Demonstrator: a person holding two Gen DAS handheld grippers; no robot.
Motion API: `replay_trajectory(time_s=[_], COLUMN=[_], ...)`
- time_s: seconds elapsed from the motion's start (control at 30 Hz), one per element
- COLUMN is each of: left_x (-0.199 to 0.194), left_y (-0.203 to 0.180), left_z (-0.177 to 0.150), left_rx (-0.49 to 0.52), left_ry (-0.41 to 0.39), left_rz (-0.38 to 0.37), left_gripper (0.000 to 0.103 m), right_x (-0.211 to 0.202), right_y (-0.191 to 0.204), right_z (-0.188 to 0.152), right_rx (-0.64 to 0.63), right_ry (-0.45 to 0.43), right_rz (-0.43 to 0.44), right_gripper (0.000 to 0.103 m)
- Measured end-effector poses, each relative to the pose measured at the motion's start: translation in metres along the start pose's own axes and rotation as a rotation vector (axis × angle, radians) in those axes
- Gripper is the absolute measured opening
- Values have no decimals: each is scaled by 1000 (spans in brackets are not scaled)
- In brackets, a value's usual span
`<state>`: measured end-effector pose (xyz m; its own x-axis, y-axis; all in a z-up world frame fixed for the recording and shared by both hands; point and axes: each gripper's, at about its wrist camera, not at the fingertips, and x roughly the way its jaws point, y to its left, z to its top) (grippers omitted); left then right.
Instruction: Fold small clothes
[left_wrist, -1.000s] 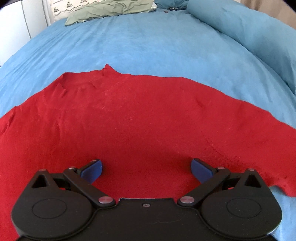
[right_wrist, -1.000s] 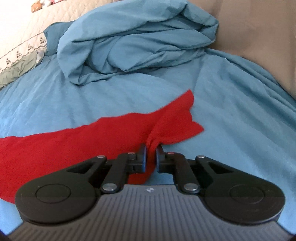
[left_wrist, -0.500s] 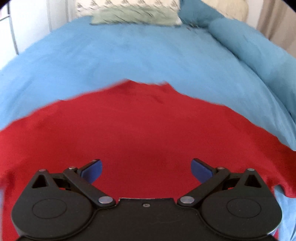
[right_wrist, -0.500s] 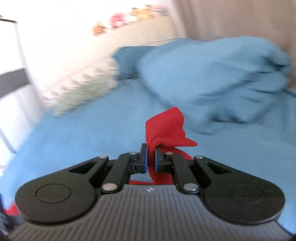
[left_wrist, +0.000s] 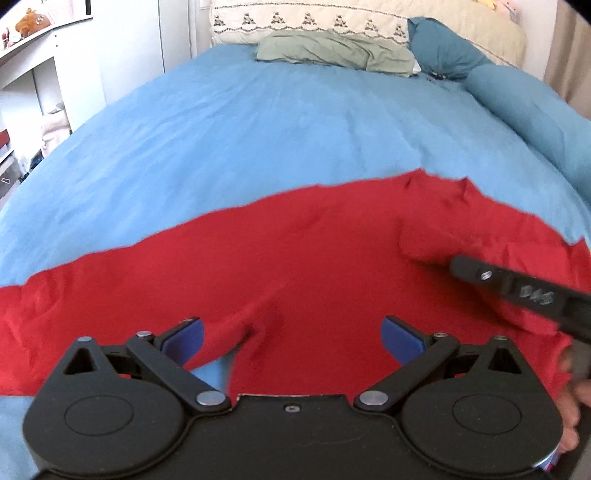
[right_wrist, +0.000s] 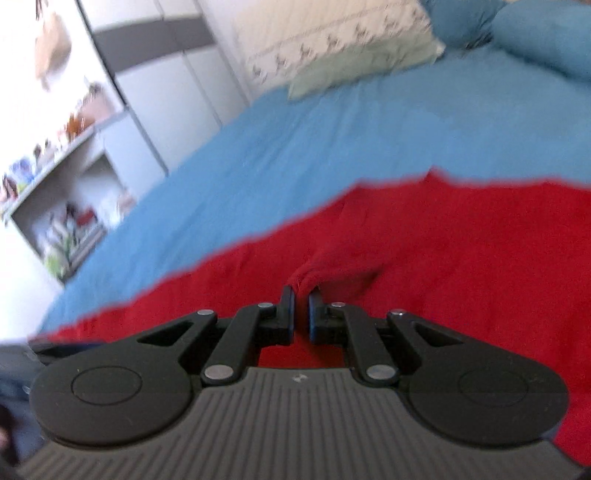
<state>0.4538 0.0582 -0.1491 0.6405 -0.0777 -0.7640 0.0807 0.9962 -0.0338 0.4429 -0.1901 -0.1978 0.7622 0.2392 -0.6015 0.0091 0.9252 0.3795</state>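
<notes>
Red knit garment (left_wrist: 295, 258): spread flat across my blue cotton bed cover (left_wrist: 277, 129), its right end doubled over onto itself.
My right gripper (right_wrist: 301, 314): black, jaws nearly together, pinching a bunched corner of the red cloth just above the rest of it.
My left gripper (left_wrist: 291, 334): blue-padded jaws spread wide, holding nothing, poised over the garment's near edge.
Head of bed: a crumpled sage-green cloth (left_wrist: 336, 51) lies against a cream embroidered pillow (left_wrist: 310, 20).
</notes>
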Motion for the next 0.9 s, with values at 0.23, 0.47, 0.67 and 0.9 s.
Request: replay_trajectory(time_s=[0.23, 0.47, 0.67, 0.9], left_x=[4, 14, 50, 75], left_y=[-2, -53, -104, -90], left_z=[-3, 9, 28, 28], left_rx=[-9, 67, 87, -2], left_ry=[-19, -80, 1, 30], left_rz=[-55, -125, -200, -129], left_gripper=[103, 103, 95, 75], right_x=[-14, -85, -125, -136], right_y=[3, -47, -98, -139], right_z=[-14, -7, -27, -45], right_rx=[-124, -178, -184, -133], right_ry=[-7, -46, -7, 13], right_rz=[32, -45, -119, -149], right_gripper=[85, 93, 93, 93])
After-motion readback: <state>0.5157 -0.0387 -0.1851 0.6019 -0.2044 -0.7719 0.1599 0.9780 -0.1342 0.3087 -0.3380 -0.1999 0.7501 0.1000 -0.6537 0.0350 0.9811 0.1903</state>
